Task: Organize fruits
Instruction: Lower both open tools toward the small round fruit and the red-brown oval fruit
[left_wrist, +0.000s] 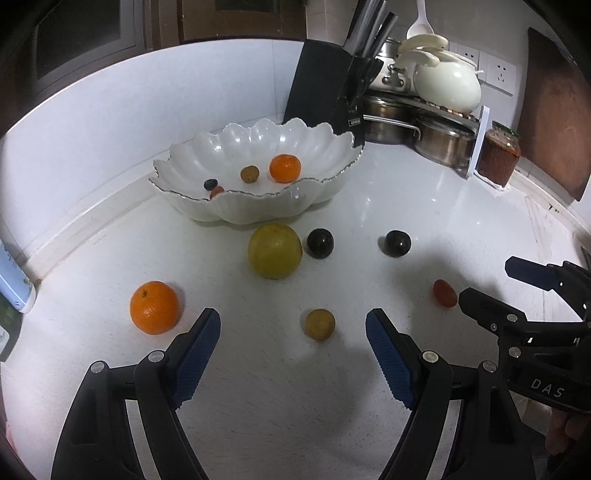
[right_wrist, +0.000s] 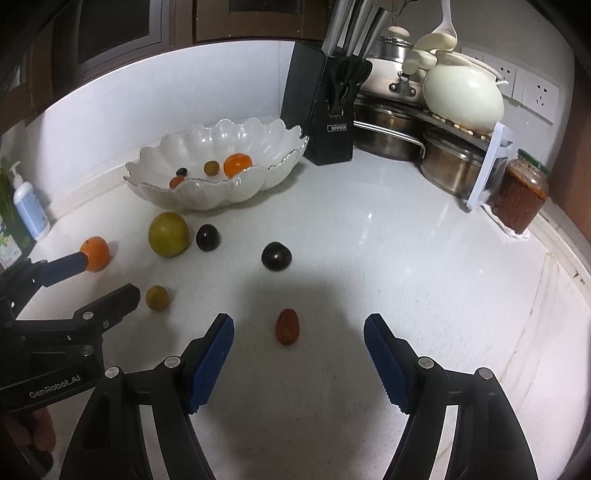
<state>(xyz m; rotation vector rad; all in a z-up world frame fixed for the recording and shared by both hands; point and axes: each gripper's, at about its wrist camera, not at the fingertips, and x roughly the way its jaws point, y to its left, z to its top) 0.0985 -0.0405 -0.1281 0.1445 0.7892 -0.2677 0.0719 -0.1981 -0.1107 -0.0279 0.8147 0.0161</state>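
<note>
A white scalloped bowl (left_wrist: 229, 210) (right_wrist: 229, 194) at the back holds an orange (left_wrist: 284, 168), a small yellow-brown fruit (left_wrist: 249, 174), a dark berry (left_wrist: 211, 184) and a red one. On the counter lie an orange (left_wrist: 154, 307) (right_wrist: 95, 253), a big yellow-green fruit (left_wrist: 274, 250) (right_wrist: 169, 234), two dark plums (left_wrist: 320, 243) (left_wrist: 397, 243), a small yellow fruit (left_wrist: 320, 324) (right_wrist: 157, 297) and a red cherry tomato (left_wrist: 444, 292) (right_wrist: 287, 326). My left gripper (left_wrist: 293, 325) is open, the small yellow fruit between its fingertips. My right gripper (right_wrist: 298, 328) is open around the cherry tomato.
A black knife block (left_wrist: 327, 88) stands behind the bowl. Steel pots (left_wrist: 443, 142), a white ceramic pot (left_wrist: 447, 83) and a jar of red sauce (left_wrist: 496, 157) fill the back right corner. A soap pump bottle (right_wrist: 29, 206) stands at the left wall.
</note>
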